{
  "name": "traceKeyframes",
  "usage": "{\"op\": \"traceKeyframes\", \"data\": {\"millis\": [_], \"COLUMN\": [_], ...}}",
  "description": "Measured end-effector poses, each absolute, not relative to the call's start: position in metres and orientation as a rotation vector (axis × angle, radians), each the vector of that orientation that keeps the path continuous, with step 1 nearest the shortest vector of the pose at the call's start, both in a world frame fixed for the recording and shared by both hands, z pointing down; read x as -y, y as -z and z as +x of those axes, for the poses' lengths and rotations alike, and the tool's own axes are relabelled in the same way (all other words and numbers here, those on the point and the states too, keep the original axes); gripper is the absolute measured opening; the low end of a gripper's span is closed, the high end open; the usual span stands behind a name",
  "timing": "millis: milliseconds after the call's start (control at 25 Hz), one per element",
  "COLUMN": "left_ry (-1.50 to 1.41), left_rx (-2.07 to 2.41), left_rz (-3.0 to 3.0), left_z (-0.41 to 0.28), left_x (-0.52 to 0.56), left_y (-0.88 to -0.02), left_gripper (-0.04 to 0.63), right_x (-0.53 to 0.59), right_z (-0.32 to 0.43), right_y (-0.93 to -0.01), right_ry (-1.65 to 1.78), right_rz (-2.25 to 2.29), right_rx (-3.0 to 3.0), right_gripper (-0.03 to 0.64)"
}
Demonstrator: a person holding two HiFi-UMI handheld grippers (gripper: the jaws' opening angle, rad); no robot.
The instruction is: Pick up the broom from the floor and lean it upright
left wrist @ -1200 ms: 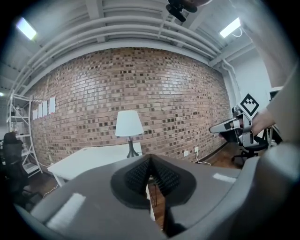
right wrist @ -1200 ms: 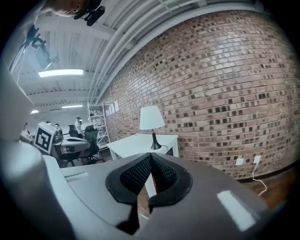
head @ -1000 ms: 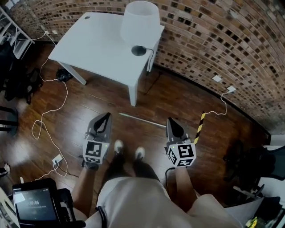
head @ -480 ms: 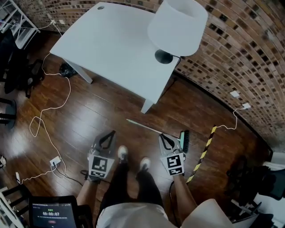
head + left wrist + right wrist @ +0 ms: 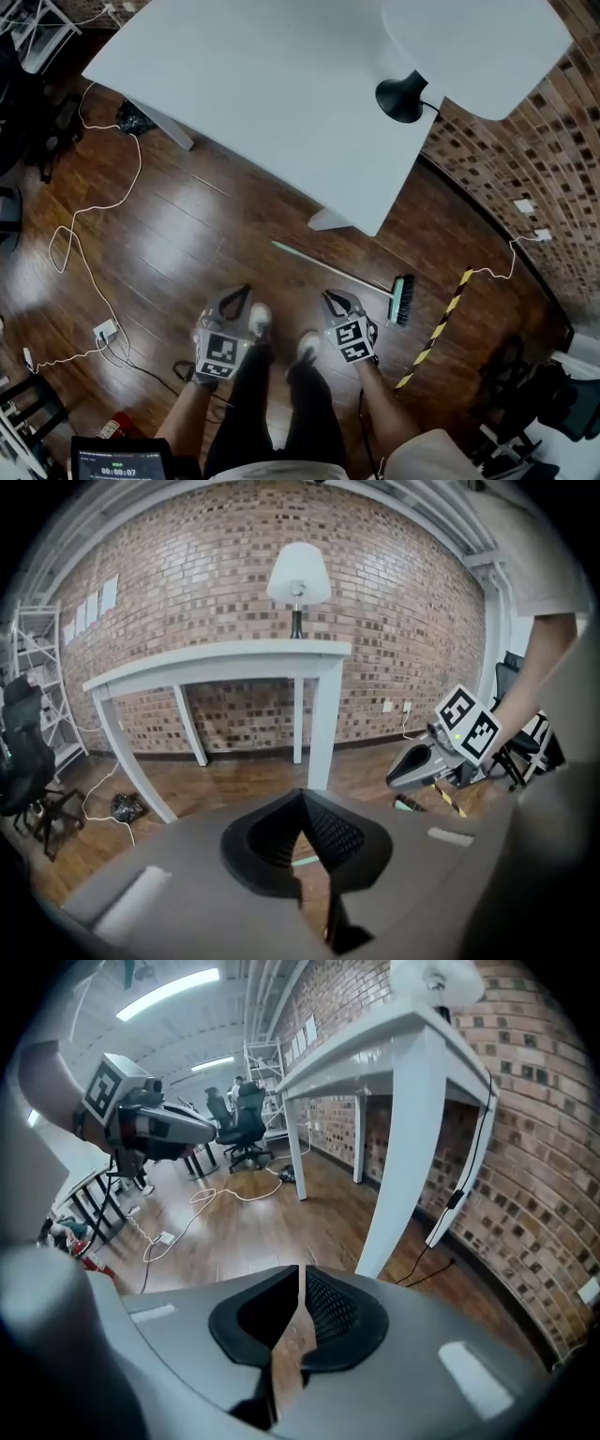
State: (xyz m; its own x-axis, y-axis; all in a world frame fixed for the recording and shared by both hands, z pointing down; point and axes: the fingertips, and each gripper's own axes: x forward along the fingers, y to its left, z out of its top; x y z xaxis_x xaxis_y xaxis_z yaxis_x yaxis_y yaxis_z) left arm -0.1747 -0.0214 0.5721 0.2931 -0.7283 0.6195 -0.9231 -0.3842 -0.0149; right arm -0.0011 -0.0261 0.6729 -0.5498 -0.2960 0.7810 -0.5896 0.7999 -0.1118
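Tongs in the head view: left gripper [image 5: 240, 293] and right gripper [image 5: 334, 300] have come forward with the person's step, so the broom [image 5: 337, 270] now lies flat on the floor just ahead of the right one, its brush end off to that gripper's right and its handle running left near the table [image 5: 253, 94] (closer, but no grasp begun); left gripper view: jaws pressed together, empty, with a pale green sliver beyond them, likely the handle; right gripper view: jaws likewise together on nothing, bare floor beyond, broom unseen.
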Motion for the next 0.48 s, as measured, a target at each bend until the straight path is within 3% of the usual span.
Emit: {"op": "traceKeyframes", "data": {"millis": [480], "left_ry": [-0.936], "left_rx": [1.330], "left_rz": [2.190], "left_z": [-0.205], "left_x": [0.020], "left_y": [-0.741], "left_gripper": [0.000], "right_x": [0.046], "right_z": [-0.011], "right_y": [-0.854], "right_ry": [-0.466], "right_rz": [0.501], "right_rx": [2.044], "right_gripper": [0.057]}}
